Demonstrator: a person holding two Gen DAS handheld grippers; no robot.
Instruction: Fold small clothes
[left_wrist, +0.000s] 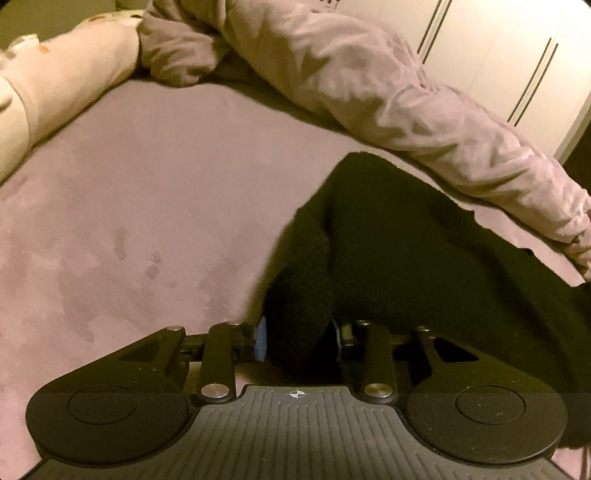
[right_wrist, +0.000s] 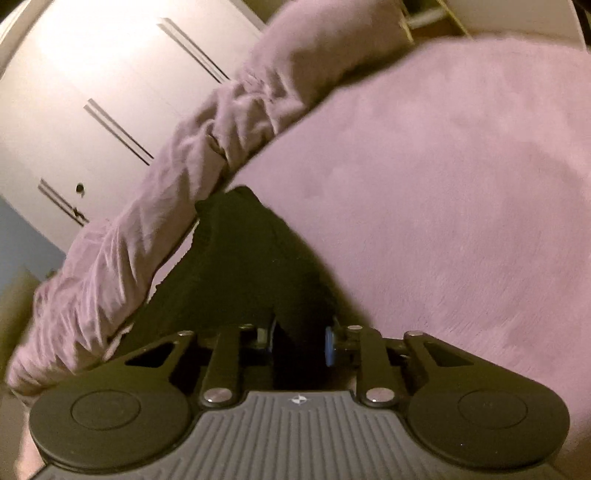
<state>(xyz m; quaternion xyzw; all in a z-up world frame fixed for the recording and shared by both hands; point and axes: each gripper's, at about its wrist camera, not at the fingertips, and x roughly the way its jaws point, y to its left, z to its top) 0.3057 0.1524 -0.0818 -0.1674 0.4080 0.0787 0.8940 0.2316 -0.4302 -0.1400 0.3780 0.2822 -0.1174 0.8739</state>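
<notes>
A black fuzzy garment (left_wrist: 399, 236) lies on a pink bed sheet (left_wrist: 147, 206). My left gripper (left_wrist: 298, 338) is shut on a bunched edge of it, the fabric pinched between the blue pads (left_wrist: 260, 339). The garment stretches away to the right and towards the far side. In the right wrist view the same black garment (right_wrist: 243, 266) runs forward from my right gripper (right_wrist: 300, 345), which is shut on another edge of it between its blue pads (right_wrist: 329, 346). The cloth looks lifted and taut between the two grips.
A crumpled pink duvet (left_wrist: 369, 85) lies along the bed's far edge; it also shows in the right wrist view (right_wrist: 207, 147). A pale patterned pillow (left_wrist: 55, 85) sits at the left. White wardrobe doors (right_wrist: 92, 92) stand beyond the bed.
</notes>
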